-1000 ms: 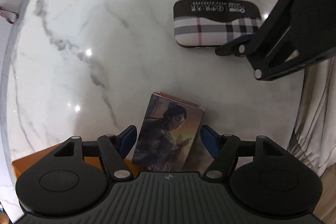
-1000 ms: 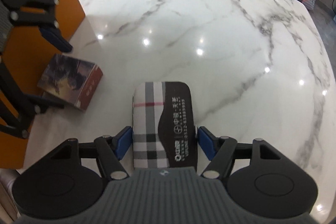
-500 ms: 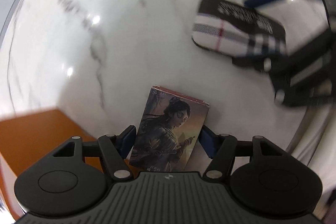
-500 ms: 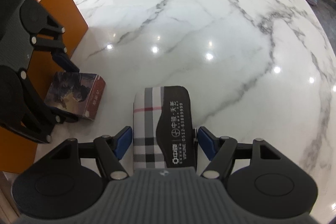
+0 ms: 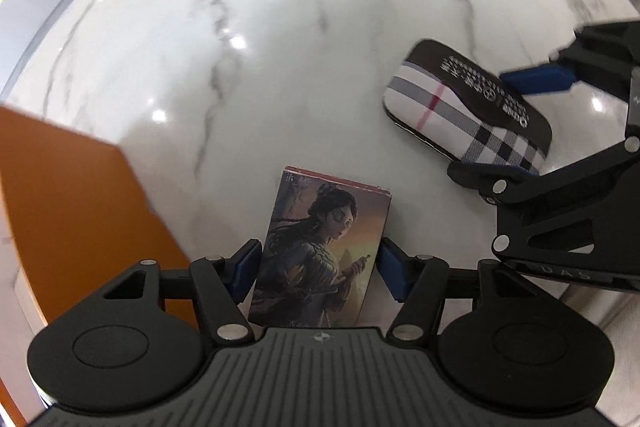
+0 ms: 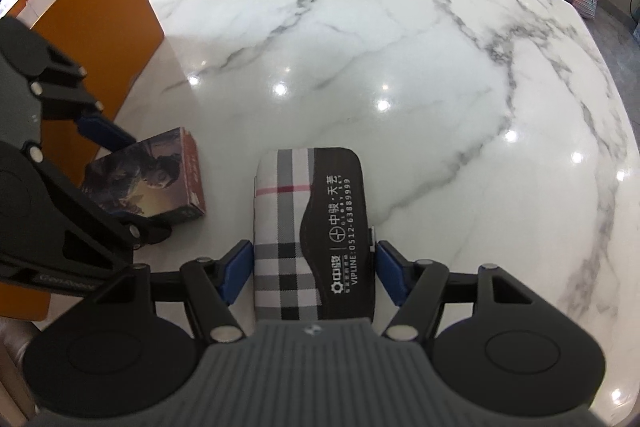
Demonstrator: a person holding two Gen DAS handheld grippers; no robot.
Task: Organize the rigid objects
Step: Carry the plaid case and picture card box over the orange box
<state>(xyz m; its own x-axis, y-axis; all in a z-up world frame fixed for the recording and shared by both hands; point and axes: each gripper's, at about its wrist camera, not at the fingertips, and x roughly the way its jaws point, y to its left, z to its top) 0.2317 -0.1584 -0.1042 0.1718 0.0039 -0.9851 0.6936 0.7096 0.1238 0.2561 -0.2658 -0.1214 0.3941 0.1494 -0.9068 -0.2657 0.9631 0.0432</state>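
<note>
Each hand-held gripper clamped its load, left (image 5: 319,269) the card box (image 5: 318,251), right (image 6: 314,269) the plaid case (image 6: 310,231), seemingly lifted off the surface (image 6: 400,47) toward the orange box (image 6: 96,27) at far left.

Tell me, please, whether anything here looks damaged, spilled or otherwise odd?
Nothing stands out. The left gripper holds the illustrated box and the right gripper holds the plaid case above the marble table; both look intact, and no spill shows.

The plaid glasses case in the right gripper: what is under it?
Under the plaid hard glasses case, held by the right gripper, only the white marble table shows. The case hides the patch directly below, so whether it touches the table cannot be told.
</note>
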